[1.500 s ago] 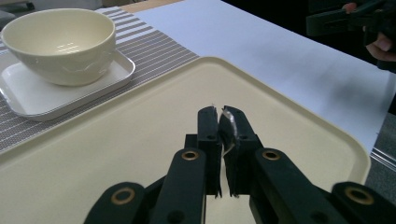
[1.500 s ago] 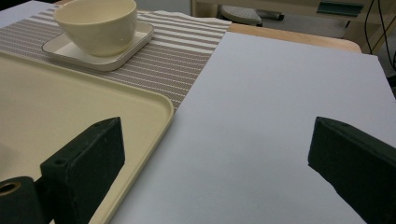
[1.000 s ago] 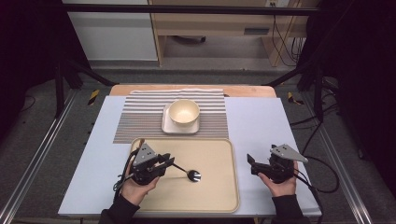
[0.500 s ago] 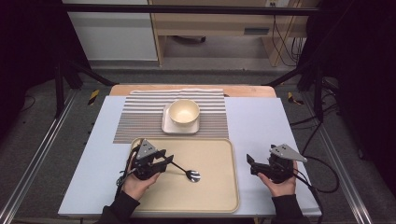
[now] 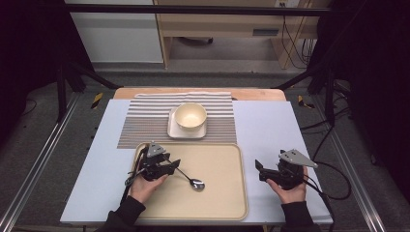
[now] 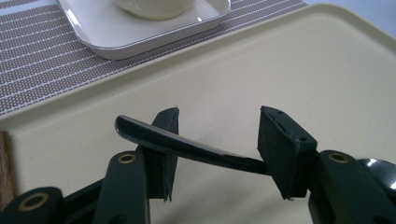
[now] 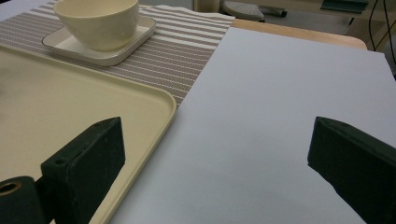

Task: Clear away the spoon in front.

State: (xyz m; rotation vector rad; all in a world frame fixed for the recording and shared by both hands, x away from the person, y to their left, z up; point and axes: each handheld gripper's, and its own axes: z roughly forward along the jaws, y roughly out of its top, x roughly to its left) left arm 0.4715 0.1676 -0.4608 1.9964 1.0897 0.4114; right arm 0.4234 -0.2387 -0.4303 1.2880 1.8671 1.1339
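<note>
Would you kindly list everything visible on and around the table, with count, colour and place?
spoon: one, dark, on the tray, handle between the left jaws
tray: one, cream, near edge of table
bowl: one, cream, on the plate
plate: one, white, square, on the mat
mat: one, striped, behind the tray
table cover: one, pale blue
left gripper: black, jaws just opening, pads off the handle
right gripper: black, open, over the cover
hands: two, dark sleeves
</note>
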